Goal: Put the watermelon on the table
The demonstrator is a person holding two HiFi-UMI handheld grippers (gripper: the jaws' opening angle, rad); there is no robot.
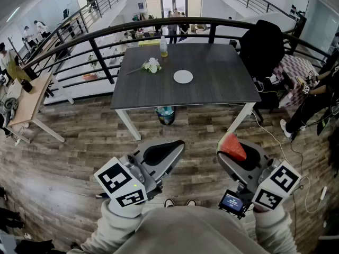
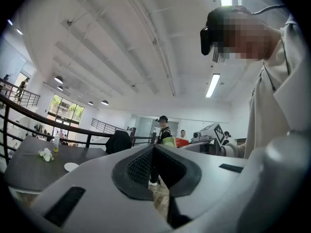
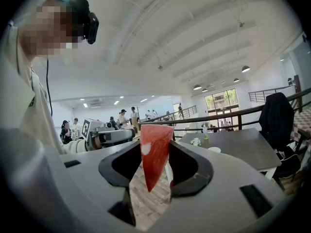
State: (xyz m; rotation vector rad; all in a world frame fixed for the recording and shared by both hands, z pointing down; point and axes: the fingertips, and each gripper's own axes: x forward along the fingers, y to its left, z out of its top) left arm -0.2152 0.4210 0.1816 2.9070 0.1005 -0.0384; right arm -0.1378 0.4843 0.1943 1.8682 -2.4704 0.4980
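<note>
**Head view.** The left gripper [image 1: 174, 148] is held over the wooden floor [image 1: 79, 147], near the person's body. The right gripper [image 1: 229, 149] is beside it and carries a red watermelon wedge [image 1: 233, 145] clear of the floor, well apart from the dark tabletop [image 1: 212, 83]. The tabletop bears a white plate [image 1: 183, 76], white flowers [image 1: 152, 65] and a bottle [image 1: 163, 47].

**Left gripper view.** The jaws meet at their tips, with nothing between them.

**Right gripper view.** The jaws are clamped on the watermelon wedge from both sides, with its narrow point hanging down. The tabletop lies beyond, to the right.
</note>
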